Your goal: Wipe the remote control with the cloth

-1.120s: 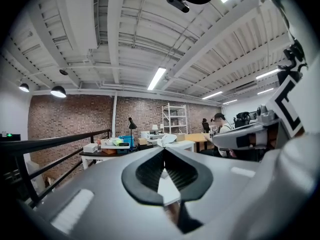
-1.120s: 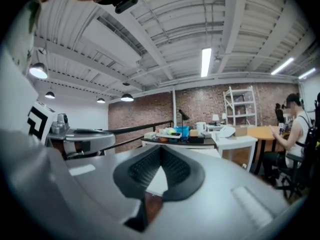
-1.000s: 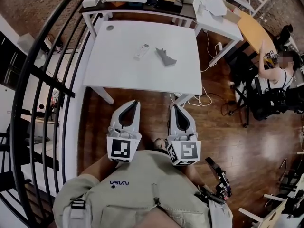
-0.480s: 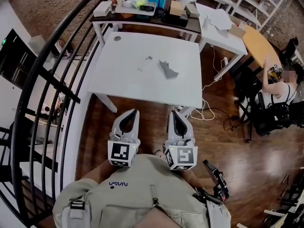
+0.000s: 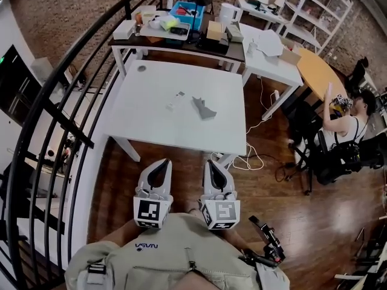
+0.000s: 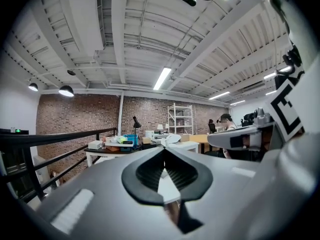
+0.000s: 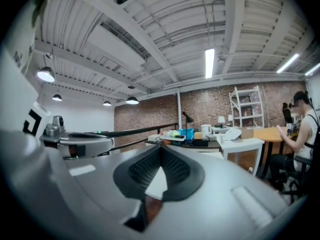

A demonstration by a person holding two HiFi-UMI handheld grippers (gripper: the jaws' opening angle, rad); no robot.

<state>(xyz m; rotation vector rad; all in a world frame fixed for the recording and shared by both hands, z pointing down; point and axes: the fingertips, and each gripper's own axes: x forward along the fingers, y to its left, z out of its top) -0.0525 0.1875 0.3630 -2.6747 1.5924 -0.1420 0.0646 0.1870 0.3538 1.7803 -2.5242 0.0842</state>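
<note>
A: Remote control (image 5: 176,101), whereabouts?
B: Lies flat near the middle of the white table (image 5: 151,125), slanted to the near edge. Looks pale, slim and light.
A: And the cloth (image 5: 204,107)?
B: Sits just beside it on the right, a narrow gap between. Grey, bunched up into a peak, so likely easy to pinch.
A: Left gripper (image 5: 162,162)?
B: Closed tip to tip, nothing between the pads. Held level before the waist, over the wooden floor (image 5: 181,153), short of the table's near edge and well apart from remote and cloth.
A: Right gripper (image 5: 210,163)?
B: Same story: pressed together, empty, level, alongside the left one.
A: Risks from here, then?
B: Probably three. Arriving with jaws together and merely shoving the cloth along instead of taking it; calls for opening on the way in. Wiping a light remote on a smooth top without pinning it; likely slides, perhaps spins toward an edge. Pinching the cloth too near the remote and catching or dragging both.
A: Anything farther out?
B: Loose cable (image 5: 249,164) on the floor by the near right table leg; could snag a foot while stepping in. Beyond the far edge, a cluttered dark table (image 5: 181,43); overreaching could knock something there.
</note>
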